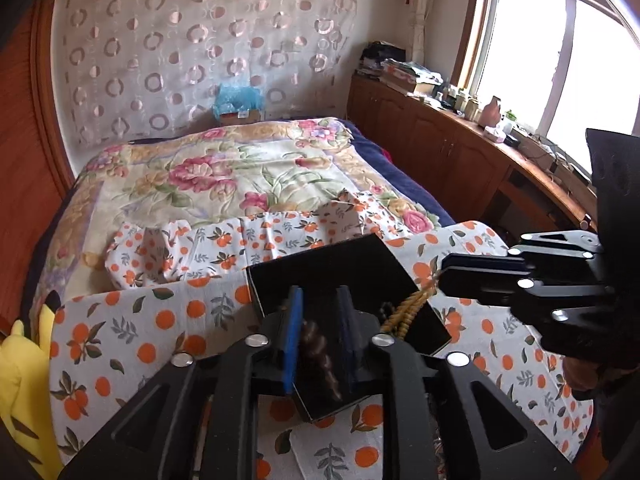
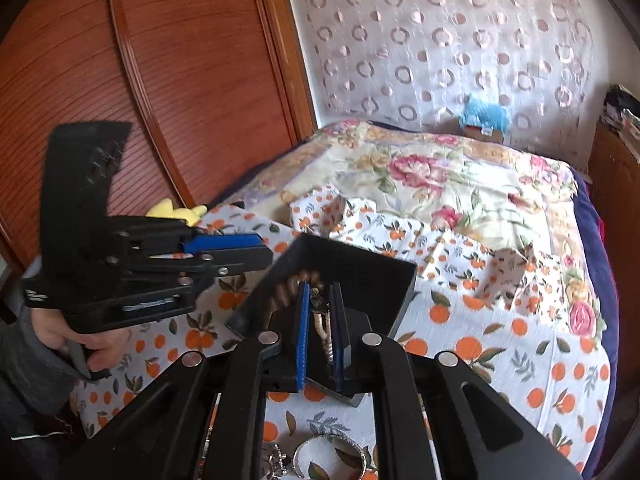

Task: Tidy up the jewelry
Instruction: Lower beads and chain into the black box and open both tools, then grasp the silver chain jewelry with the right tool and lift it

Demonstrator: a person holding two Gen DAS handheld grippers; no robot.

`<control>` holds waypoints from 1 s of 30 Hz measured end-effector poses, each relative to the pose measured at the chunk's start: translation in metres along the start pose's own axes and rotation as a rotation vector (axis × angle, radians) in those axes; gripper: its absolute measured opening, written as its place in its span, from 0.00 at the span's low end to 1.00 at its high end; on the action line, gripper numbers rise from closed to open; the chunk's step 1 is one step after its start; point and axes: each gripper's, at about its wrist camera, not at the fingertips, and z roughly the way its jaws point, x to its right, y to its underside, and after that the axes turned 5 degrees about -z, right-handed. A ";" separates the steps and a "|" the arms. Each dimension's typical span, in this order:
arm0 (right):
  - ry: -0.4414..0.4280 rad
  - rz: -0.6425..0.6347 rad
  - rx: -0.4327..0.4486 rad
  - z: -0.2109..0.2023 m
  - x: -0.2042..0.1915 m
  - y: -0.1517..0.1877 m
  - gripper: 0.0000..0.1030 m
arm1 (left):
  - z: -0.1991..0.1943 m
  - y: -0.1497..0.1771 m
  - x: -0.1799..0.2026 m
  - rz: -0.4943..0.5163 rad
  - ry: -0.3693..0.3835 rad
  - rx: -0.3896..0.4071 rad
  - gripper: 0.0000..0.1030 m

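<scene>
A black open box [image 1: 344, 276] [image 2: 360, 276] sits on the orange-print cloth. My left gripper [image 1: 320, 340] hangs over the box's near corner, its blue pads close around a brown bead bracelet [image 1: 320, 354]. My right gripper [image 2: 321, 340] holds a cream beaded strand [image 2: 325, 330] between its pads above the box; the strand [image 1: 412, 308] dangles into the box in the left wrist view, where the right gripper [image 1: 444, 276] comes in from the right. Brown beads [image 2: 286, 290] lie inside the box. The left gripper [image 2: 264, 254] shows at the left of the right wrist view.
A silver bangle [image 2: 332, 454] and a silver trinket [image 2: 278, 460] lie on the cloth [image 2: 500, 344] by my right gripper. A yellow plush [image 1: 20, 376] sits at the left edge. A floral bedspread [image 1: 224, 168], wooden cabinets [image 1: 440, 148] and a wardrobe [image 2: 140, 80] surround the area.
</scene>
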 end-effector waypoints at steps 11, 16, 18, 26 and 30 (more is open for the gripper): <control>0.054 0.012 0.007 -0.015 -0.004 0.041 0.31 | -0.027 0.043 0.001 0.004 -0.020 -0.009 0.32; 0.094 0.015 -0.038 -0.021 -0.005 0.079 0.31 | -0.031 0.073 0.001 0.004 -0.022 -0.050 0.32; 0.105 0.034 -0.058 -0.022 -0.003 0.096 0.31 | -0.032 0.084 0.000 -0.001 -0.022 -0.067 0.32; 0.057 0.102 -0.101 -0.020 -0.014 0.133 0.31 | -0.034 0.117 -0.006 -0.014 -0.041 -0.117 0.32; 0.015 0.106 -0.120 -0.017 -0.026 0.136 0.31 | -0.034 0.127 -0.008 -0.022 -0.050 -0.128 0.32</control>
